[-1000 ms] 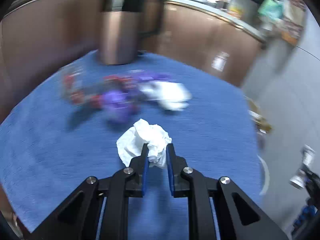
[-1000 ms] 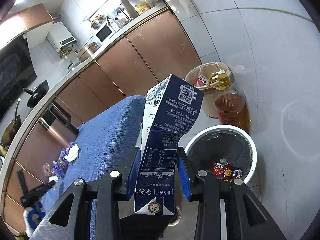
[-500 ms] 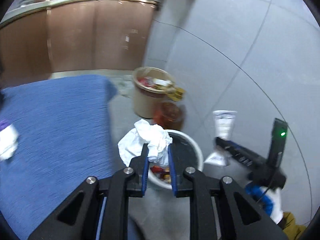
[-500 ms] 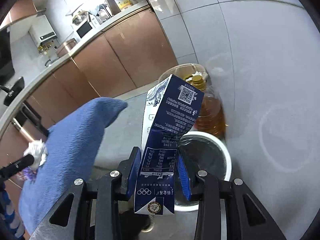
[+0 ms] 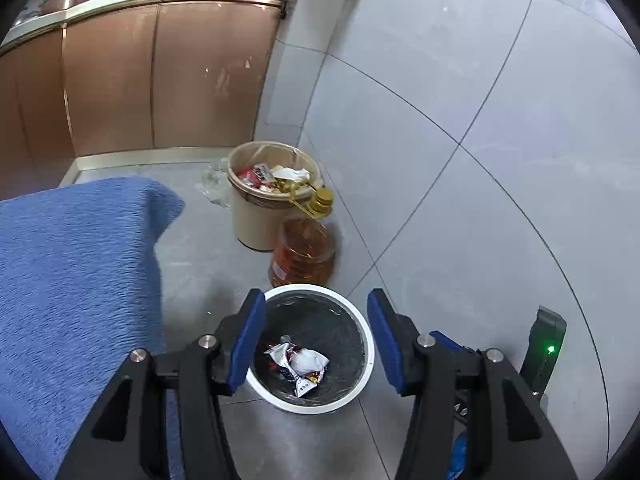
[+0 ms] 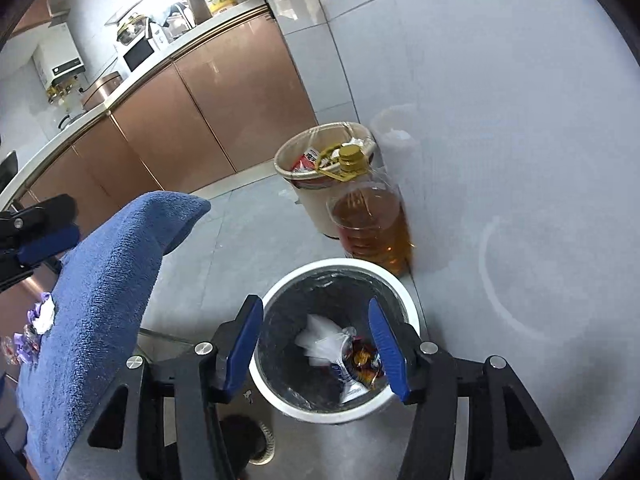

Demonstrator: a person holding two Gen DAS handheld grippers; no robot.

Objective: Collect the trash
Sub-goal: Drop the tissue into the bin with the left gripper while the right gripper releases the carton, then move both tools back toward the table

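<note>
My left gripper point(image 5: 318, 342) hangs over a white-rimmed trash bin point(image 5: 305, 289) with a black liner; its jaws are opening and nothing is between them. A crumpled white tissue point(image 5: 308, 360) lies in the bin among wrappers. My right gripper point(image 6: 316, 344) is above the same bin point(image 6: 340, 265), its jaws opening too, with nothing between them. Below it in the bin lie the white tissue point(image 6: 320, 340), the blue-and-white carton point(image 6: 349, 384) and shiny wrappers point(image 6: 364, 360). More scraps point(image 6: 38, 320) lie on the blue cloth point(image 6: 100, 280).
A beige bin point(image 5: 260, 220) full of rubbish and an oil bottle point(image 5: 304, 256) stand just behind the white bin. The blue-covered table point(image 5: 72, 280) is on the left, brown cabinets point(image 5: 160, 80) at the back, grey tiled floor to the right.
The left gripper swung from the table over to the bin and let the tissue drop in. The right gripper opened and the carton fell into the bin.
</note>
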